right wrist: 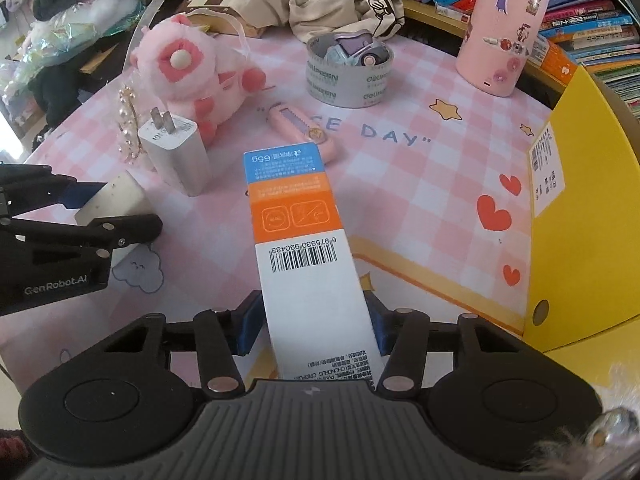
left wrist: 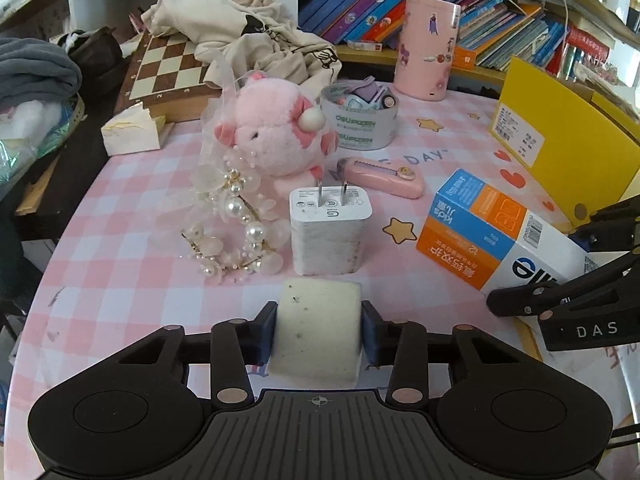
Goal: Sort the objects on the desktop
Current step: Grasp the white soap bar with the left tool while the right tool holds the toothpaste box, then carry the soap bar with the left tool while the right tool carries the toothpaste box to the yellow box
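Left gripper (left wrist: 319, 330) pinches a grubby white eraser block (left wrist: 318, 332), blue pads pressed against both its sides, the block sitting on the pink checked tablecloth (left wrist: 120, 280). Right gripper (right wrist: 312, 328) is clamped on the near end of a long white, orange and blue toothpaste box (right wrist: 298, 232), which runs straight out ahead of the fingers with its barcode face up; far end reaches almost to a pink utility knife (right wrist: 304, 130). Just ahead of the left gripper stands a white charger plug (left wrist: 330, 232), prongs up. Beyond it and a little left, a pink plush pig (left wrist: 276, 132), with a pearl-and-petal headband (left wrist: 236, 220) lying to the plug's left. Further out from both grippers: a roll of grey tape (right wrist: 350, 76) with small items stuffed in its core, then a tall pink cylinder with stickers (right wrist: 506, 28). To the right gripper's right, a yellow file box (right wrist: 580, 216) stands on edge. Behind everything, a chessboard (left wrist: 168, 68) under crumpled beige cloth (left wrist: 240, 28), and a shelf of books (left wrist: 460, 4).
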Demonstrator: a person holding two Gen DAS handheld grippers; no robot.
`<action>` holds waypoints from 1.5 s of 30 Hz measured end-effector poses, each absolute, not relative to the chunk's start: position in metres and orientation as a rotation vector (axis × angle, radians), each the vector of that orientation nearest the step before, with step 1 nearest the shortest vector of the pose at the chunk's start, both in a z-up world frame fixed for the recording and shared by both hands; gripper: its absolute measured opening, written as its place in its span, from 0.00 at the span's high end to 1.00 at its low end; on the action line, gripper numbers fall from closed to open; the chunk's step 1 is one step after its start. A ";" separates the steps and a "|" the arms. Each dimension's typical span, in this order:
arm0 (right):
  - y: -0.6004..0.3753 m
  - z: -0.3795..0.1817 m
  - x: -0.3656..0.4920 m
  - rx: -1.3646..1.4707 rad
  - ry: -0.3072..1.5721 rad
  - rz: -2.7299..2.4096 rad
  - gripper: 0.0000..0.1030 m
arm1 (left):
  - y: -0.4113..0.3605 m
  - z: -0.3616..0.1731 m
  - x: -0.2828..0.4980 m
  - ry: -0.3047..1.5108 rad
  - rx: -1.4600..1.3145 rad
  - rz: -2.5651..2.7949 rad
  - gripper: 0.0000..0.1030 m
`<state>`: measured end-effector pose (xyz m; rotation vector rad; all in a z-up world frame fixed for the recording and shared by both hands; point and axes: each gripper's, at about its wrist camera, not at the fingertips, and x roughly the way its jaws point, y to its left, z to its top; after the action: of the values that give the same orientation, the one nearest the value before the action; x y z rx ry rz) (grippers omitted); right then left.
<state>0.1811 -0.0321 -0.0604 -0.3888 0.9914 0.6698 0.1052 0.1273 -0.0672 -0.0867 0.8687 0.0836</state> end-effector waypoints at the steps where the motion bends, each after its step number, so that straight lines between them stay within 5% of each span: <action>1: -0.032 -0.060 0.181 -0.384 0.995 0.675 0.57 | 0.129 -0.067 0.105 0.870 -0.097 0.080 0.63; 6: -0.031 -0.056 0.176 -0.391 0.991 0.679 0.63 | 0.133 -0.064 0.102 0.887 -0.144 0.050 0.64; 45: -0.091 -0.003 0.125 -0.229 0.924 0.597 0.63 | 0.086 -0.006 0.072 0.750 -0.086 -0.114 0.66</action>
<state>0.1254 -0.0911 -0.0031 -0.2293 0.9244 0.5969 0.0716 0.0863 -0.0061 -0.0858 0.7499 -0.1140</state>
